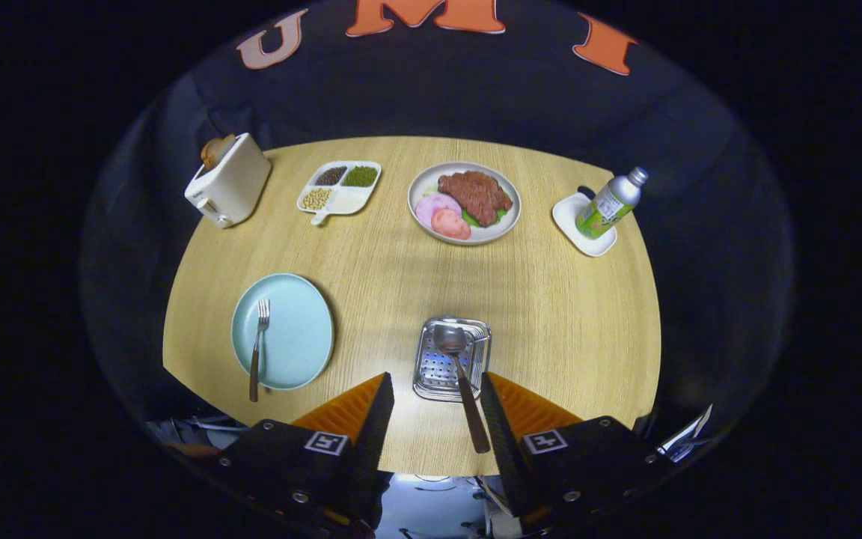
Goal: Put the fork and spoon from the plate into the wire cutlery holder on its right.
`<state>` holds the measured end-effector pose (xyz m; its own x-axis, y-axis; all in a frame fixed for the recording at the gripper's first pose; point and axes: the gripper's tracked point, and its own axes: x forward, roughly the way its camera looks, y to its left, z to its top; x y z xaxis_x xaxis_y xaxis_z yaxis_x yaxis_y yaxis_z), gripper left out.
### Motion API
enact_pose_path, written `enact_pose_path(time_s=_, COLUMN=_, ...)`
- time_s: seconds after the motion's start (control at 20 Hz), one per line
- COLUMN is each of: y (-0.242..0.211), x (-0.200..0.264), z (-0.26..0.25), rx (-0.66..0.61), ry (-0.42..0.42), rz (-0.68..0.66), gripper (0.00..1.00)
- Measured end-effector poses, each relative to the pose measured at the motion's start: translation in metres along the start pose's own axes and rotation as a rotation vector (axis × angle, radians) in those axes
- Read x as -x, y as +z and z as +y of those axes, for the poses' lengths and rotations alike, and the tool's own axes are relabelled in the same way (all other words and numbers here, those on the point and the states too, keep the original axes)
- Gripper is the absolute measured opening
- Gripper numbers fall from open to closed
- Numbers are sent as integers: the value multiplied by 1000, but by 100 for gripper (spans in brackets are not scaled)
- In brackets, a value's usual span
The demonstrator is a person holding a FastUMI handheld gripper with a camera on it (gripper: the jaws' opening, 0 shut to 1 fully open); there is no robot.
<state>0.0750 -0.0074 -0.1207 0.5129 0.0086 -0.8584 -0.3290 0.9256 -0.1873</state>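
Pale blue round plate [296,333] lay flat on the wooden counter [551,314], well left of the holder. Fork [257,346] rested on plate's left part, tines pointing away, dark brown handle overhanging the near rim. Square wire cutlery holder [452,359], silvery with perforated base, stood just ahead of the open jaws. Spoon [462,382] leaned in holder, bowl inside, dark handle slanting out over the near edge beside the right finger [502,427]
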Motion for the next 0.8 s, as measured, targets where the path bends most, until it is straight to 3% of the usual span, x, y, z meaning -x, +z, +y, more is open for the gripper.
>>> enact_pose_path(time_s=0.05, y=6, x=8, z=7, rx=-2, ry=-4, rz=-49, gripper=77)
enact_pose_path(time_s=0.1, y=10, x=13, z=15, rx=-7, ry=-5, rz=-102, gripper=93)
enact_pose_path(time_s=0.15, y=14, x=20, z=23, rx=-15, ry=-7, rz=-149, gripper=99)
enact_pose_path(time_s=0.5, y=20, x=30, z=103, rx=-53, ry=16, rz=-417, gripper=99)
enact_pose_path(time_s=0.8, y=-6, x=-12, z=185, rx=-27, ry=104, rz=-424, gripper=99)
